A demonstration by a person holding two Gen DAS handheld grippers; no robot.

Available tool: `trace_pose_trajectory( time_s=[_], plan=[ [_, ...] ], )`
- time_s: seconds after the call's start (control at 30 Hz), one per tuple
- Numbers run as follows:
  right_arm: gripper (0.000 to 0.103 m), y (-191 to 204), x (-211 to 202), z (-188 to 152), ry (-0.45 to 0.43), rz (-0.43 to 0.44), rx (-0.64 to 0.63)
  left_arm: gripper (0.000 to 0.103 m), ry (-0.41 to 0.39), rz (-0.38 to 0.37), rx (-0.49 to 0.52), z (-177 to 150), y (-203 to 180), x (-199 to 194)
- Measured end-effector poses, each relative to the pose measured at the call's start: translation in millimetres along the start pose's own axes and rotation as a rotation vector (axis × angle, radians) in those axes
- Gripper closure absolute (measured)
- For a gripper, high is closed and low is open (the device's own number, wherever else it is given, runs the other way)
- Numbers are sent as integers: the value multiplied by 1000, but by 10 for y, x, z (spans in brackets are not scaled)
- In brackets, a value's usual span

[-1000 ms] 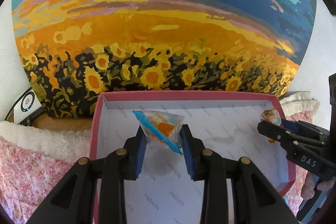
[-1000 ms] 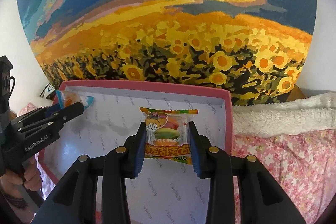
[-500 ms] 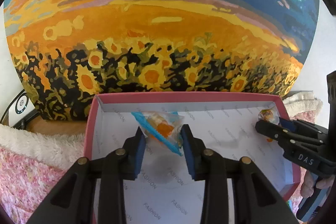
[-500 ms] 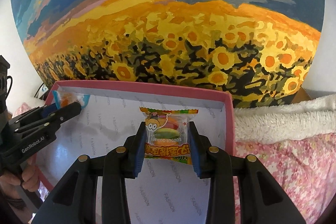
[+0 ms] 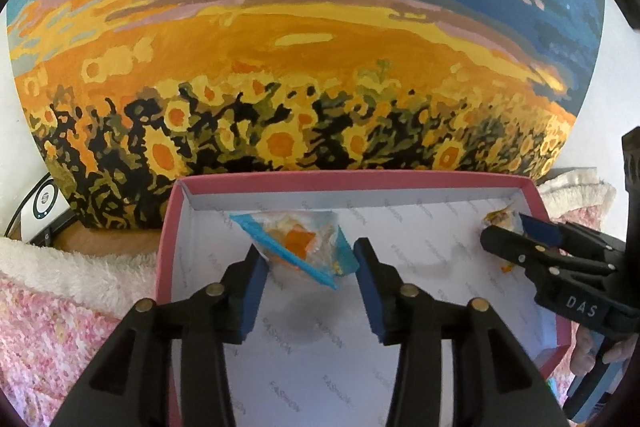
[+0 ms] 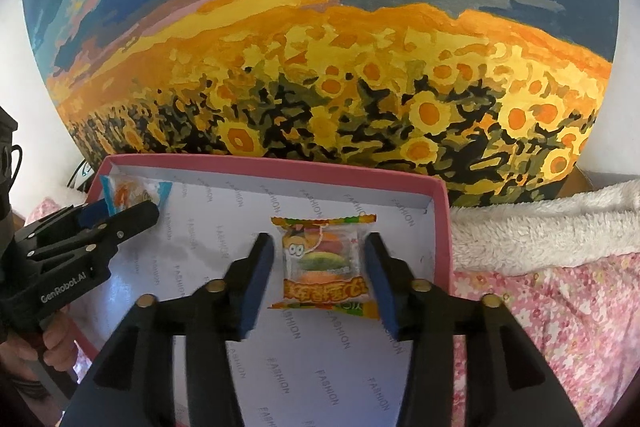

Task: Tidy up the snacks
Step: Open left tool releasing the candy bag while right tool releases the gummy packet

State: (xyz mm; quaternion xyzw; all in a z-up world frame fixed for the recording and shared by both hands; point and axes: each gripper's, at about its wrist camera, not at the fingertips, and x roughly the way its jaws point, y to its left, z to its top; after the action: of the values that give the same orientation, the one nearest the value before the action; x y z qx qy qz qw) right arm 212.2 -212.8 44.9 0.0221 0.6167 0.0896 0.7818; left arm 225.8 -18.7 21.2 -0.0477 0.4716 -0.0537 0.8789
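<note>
Pink box (image 6: 439,223) — burger gummy (image 6: 326,261), blue-edged candy (image 5: 294,247) inside; both claws just spread.

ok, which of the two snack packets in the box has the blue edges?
The clear packet between the left gripper fingers, jaws just opened. The other, the burger gummy packet at the right gripper, has orange-yellow edges.

Left gripper (image 5: 310,275) pitched down, jaws have just been opening; a packet sits between the blue pads (image 5: 252,291) with a gap on the right side, no squeeze. Right gripper (image 6: 320,271) pitched steeper, jaws also just opened, packet loose between them, clear of both pads. Fingers (image 6: 56,341) of the left hand wrap its grip.
</note>
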Motion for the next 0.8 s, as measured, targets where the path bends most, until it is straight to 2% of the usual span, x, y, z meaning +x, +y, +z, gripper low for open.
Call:
trace_pose_trajectory(
  time_s=[0.1, 0.33, 0.8],
  plan=[
    [41, 33, -35, -10, -10, 1, 1, 57, -5, 2, 3, 2, -24, -39],
    [41, 77, -157, 1, -34, -5, -7, 53, -25, -10, 6, 3, -86, -207],
    [41, 149, -469, -64, -67, 3, 5, 52, -59, -24, 15, 0, -186, -567]
  ],
)
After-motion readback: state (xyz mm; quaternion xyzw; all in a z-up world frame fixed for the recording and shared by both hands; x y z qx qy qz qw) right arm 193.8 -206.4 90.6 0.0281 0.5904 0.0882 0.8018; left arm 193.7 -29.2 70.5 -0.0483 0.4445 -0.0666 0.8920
